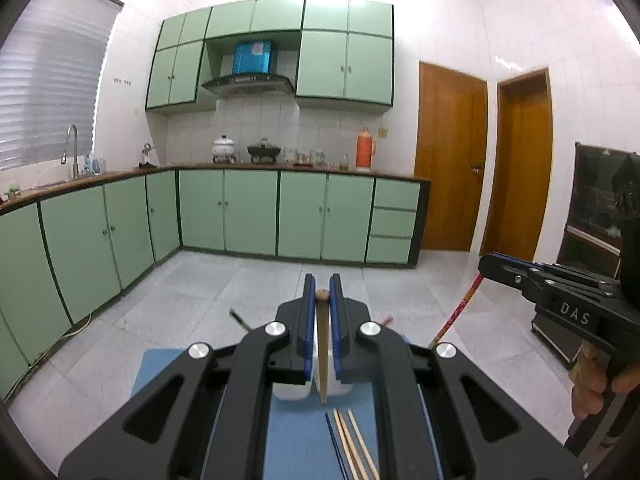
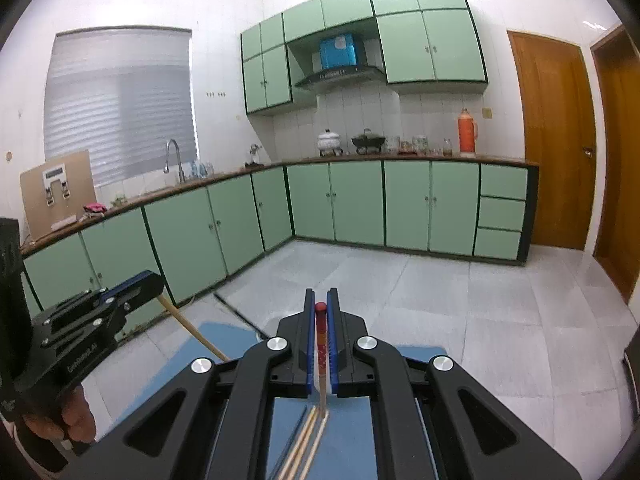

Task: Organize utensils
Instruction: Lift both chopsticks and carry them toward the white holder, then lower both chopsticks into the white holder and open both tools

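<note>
In the left wrist view my left gripper (image 1: 322,283) is shut on a plain brown wooden chopstick (image 1: 322,344), which stands between the blue pads with its round end up. My right gripper (image 2: 320,295) is shut on a chopstick with a red patterned upper part (image 2: 320,340). Both are raised above a blue mat (image 2: 224,340). Each gripper appears in the other's view: the right gripper (image 1: 490,266) with the red chopstick (image 1: 460,308), the left gripper (image 2: 154,284) with the wooden chopstick (image 2: 192,330). Several loose chopsticks (image 1: 352,440) lie on the mat below.
A white container (image 1: 290,394) sits on the mat, mostly hidden under my left gripper. A dark thin stick (image 1: 240,320) juts past the mat's far edge. Beyond lie grey floor tiles (image 2: 440,300), green cabinets (image 1: 248,212) and wooden doors (image 1: 452,160).
</note>
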Tool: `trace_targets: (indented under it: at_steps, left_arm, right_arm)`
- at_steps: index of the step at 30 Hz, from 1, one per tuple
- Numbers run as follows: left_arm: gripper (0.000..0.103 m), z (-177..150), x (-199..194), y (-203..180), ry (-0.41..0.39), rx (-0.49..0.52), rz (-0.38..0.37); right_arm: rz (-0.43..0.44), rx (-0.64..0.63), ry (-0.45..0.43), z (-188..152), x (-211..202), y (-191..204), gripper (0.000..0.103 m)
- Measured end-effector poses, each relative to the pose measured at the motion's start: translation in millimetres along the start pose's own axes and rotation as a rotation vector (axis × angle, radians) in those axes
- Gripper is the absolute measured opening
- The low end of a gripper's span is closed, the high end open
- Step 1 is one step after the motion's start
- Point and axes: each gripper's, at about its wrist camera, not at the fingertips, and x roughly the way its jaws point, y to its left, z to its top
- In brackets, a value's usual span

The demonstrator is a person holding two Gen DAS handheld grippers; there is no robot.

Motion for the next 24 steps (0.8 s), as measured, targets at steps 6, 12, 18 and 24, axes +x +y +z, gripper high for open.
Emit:
trace_targets:
  at_steps: [6,12,18,24]
  left_arm:
    - [0.006,30,9,2,-0.068,-0.013,0.005]
    - [0.006,46,31,7,-0.101,-0.024,0.030]
    - [0.006,43,64,10,-0.084,-0.008,0.064]
    - [0.006,37,87,17,-0.050,-0.042,0.047]
  right_arm:
    - [0.022,0.014,-0.055,33,15,4,0.005]
    - [0.011,0.029,-0.083,54,41,2,0.005]
    - [-0.025,0.030,-0.068,57,74,-6,0.005]
    - [-0.041,0.035,-0.017,43,106,-13,0.005]
